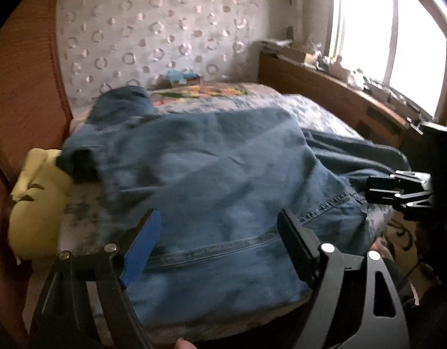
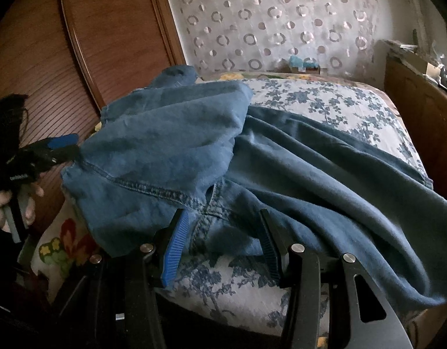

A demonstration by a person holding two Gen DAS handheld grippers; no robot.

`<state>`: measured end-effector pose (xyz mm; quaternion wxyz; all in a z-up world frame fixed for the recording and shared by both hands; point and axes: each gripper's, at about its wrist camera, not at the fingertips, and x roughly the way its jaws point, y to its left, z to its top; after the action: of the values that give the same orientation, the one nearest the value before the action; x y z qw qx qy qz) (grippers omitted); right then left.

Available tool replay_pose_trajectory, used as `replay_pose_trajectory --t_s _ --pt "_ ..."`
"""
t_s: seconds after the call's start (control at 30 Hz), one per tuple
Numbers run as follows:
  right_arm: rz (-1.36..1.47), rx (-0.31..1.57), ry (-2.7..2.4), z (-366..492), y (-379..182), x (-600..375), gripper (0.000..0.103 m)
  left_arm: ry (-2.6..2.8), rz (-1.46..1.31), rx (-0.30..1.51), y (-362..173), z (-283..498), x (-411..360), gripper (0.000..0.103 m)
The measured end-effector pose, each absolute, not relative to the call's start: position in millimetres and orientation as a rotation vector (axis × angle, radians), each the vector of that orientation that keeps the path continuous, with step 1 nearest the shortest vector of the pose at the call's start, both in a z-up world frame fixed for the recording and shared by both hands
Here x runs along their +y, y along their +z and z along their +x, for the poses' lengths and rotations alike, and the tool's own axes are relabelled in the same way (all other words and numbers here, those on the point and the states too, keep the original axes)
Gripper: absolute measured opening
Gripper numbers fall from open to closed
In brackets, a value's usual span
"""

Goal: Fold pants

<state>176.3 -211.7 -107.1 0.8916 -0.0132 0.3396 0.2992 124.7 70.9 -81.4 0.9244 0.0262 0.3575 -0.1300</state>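
Blue denim pants (image 1: 208, 160) lie crumpled on the bed, one leg folded back over the other (image 2: 171, 133). My left gripper (image 1: 219, 232) hovers over the near hem edge, jaws wide apart, pads off the cloth. The right wrist view shows that left gripper (image 2: 63, 145) just off the pants' left edge, held by a person's hand (image 2: 2, 203). My right gripper (image 2: 223, 232) stands open astride the crotch seam; denim lies between its fingers, unpinched. In the left wrist view the right gripper (image 1: 380, 189) sits at the pants' right edge.
The bed has a blue-flowered spread (image 2: 325, 101). A yellow pillow (image 1: 37, 203) lies at its left edge by a brown wooden wardrobe (image 2: 107, 29). A wooden headboard shelf (image 1: 325, 87) with clutter runs under the bright window (image 1: 397, 43). A coloured flowered blanket (image 1: 200, 91) is at the far end.
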Motion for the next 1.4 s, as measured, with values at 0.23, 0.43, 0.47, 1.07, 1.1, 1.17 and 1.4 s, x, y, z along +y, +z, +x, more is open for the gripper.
replay_pose_trajectory --t_s 0.23,0.43,0.47,1.07,1.1,1.17,1.4 --pt "-0.037 0.701 0.608 168 -107 -220 0.050 -0.316 0.082 0.812 -108 138 25 0.082" --pt "-0.023 0.692 0.594 162 -106 -233 0.050 -0.307 0.104 0.869 -122 139 1 0.082" --pt "-0.020 0.688 0.589 160 -106 -236 0.050 -0.301 0.108 0.870 -123 137 -2 0.082" --pt "0.009 0.571 0.383 129 -79 -334 0.050 -0.407 0.089 0.840 -108 111 -33 0.080" --pt "0.013 0.567 0.366 126 -79 -340 0.050 -0.407 0.088 0.835 -105 111 -35 0.080" --pt "0.023 0.559 0.329 123 -78 -355 0.050 -0.401 0.084 0.820 -99 109 -39 0.080" --pt "0.047 0.555 0.221 119 -83 -394 0.050 -0.402 0.105 0.789 -80 108 -61 0.080"
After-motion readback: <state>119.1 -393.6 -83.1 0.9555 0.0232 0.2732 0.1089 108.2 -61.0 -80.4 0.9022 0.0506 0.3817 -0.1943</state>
